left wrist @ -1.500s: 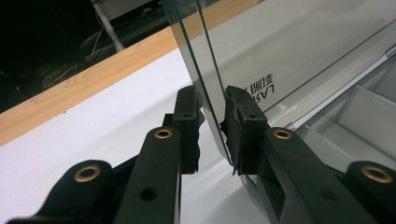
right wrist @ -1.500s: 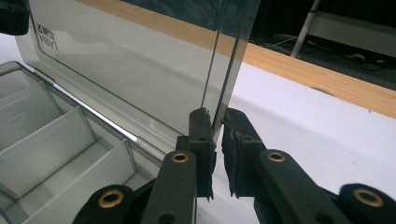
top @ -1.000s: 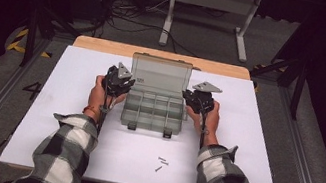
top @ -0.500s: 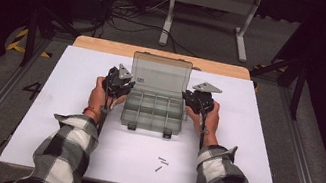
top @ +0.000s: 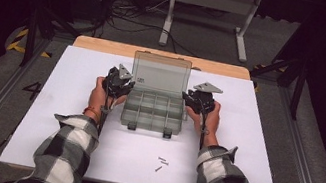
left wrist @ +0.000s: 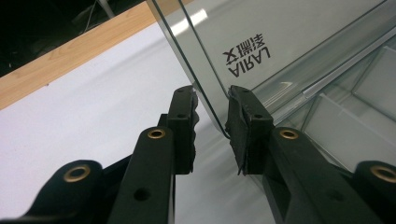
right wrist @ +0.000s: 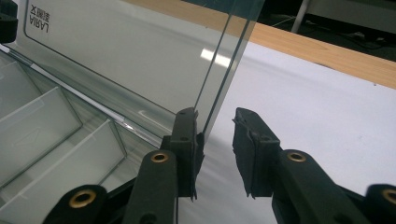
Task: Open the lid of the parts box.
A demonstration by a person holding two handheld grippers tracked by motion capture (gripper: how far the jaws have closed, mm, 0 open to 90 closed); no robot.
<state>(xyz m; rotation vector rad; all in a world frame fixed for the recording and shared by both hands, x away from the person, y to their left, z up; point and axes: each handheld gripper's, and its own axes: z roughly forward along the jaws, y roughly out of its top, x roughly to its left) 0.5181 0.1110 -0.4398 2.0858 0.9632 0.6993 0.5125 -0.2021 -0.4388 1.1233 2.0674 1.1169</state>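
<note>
One white table (top: 67, 130) with a strip of wood along the far edge. On it sits one clear plastic organizer box (top: 153, 112), about in the middle, with its lid (top: 161, 73) standing up at the back. I count two rows of compartments in the tray, roughly four across, though the dividers are see-through so the exact count is hard to call. Two dark latches hang at the front edge.

Two hands, one gripper each. The left gripper (left wrist: 211, 114) sits at the lid's left edge, with the lid's side wall running between its jaws; the jaws have just been opening and there's a visible gap on the outer side. The right gripper (right wrist: 215, 122) straddles the lid's right edge, with the same story: jaws have just been easing apart, with the outer jaw clearly off the plastic.

Smallest stuff: three little dark screws (top: 161, 163) lying loose near the front of the table.
</note>
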